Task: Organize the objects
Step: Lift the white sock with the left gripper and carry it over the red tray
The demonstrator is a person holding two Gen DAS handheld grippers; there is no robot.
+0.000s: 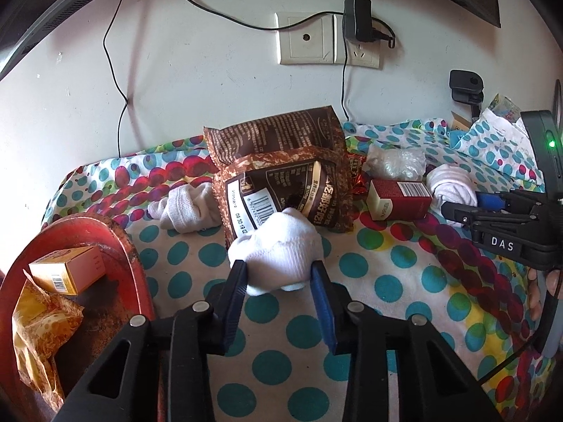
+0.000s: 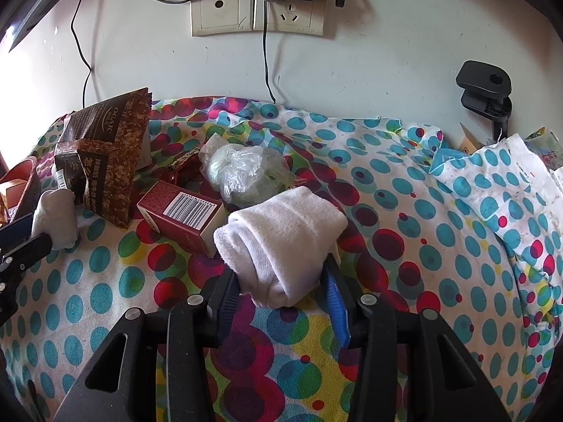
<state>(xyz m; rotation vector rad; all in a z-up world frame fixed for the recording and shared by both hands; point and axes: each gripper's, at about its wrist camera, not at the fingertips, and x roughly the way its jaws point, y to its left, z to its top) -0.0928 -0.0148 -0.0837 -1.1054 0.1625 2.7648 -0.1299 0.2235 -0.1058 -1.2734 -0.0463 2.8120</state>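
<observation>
My left gripper (image 1: pixel 278 270) is shut on a balled white sock (image 1: pixel 278 246) just above the dotted cloth, in front of a brown snack bag (image 1: pixel 281 179). My right gripper (image 2: pixel 281 274) is shut on a rolled white sock (image 2: pixel 281 239) beside a dark red carton (image 2: pixel 183 211). The left sock also shows in the right wrist view (image 2: pixel 56 214), and the right sock shows in the left wrist view (image 1: pixel 452 186). A third white sock (image 1: pixel 183 207) lies left of the snack bag.
A red tray (image 1: pixel 123 246) at the left holds a yellow box (image 1: pixel 67 269) and a yellow wrapper (image 1: pixel 38 337). A clear plastic bag (image 2: pixel 239 172) and a red wrapper (image 1: pixel 357 172) lie behind the carton. A wall with sockets and cables stands behind. A black clamp (image 2: pixel 485 88) is at right.
</observation>
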